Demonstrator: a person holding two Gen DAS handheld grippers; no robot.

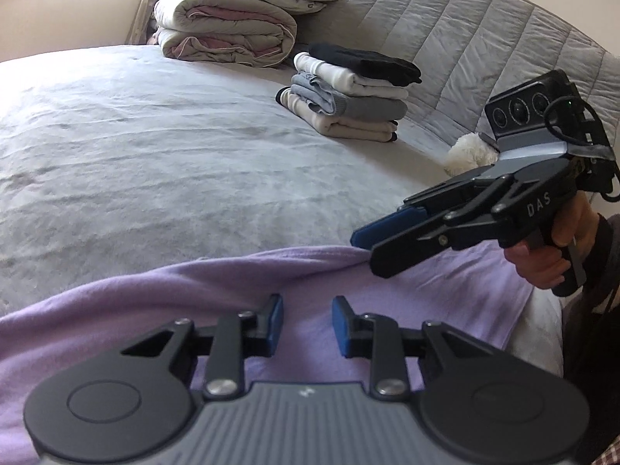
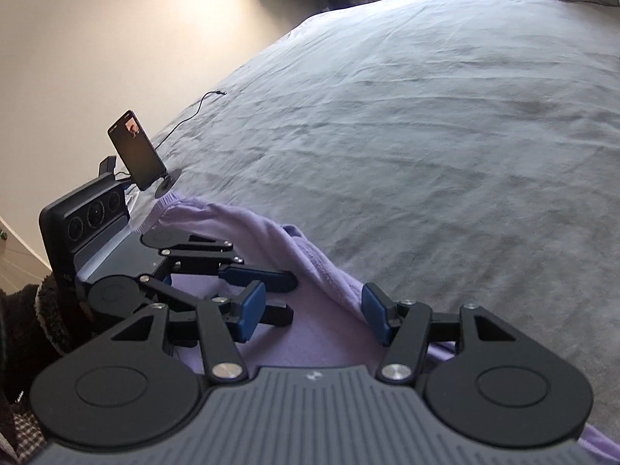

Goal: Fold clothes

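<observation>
Nearest, lilac garment (image 1: pixel 387 271): spread at the bed's (image 1: pixel 155 155) near edge, unfolded, its far edge ridged up; judged the piece in hand; left gripper (image 1: pixel 306 325): jaws parted, over the cloth, nothing pinched; right gripper (image 2: pixel 314 312): jaws wider, straddling the raised ridge, not yet clamped; far off, by the headboard, stack of folded clothes (image 1: pixel 348 93): done.

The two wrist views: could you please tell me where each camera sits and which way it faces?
Left wrist: sits on the left tool, looks across the bed toward the stack of folded clothes; the hand holding the right tool shows.
Right wrist: sits on the right tool, looks toward the phone; the left tool shows.
Shared: the purple garment, the bed.
</observation>
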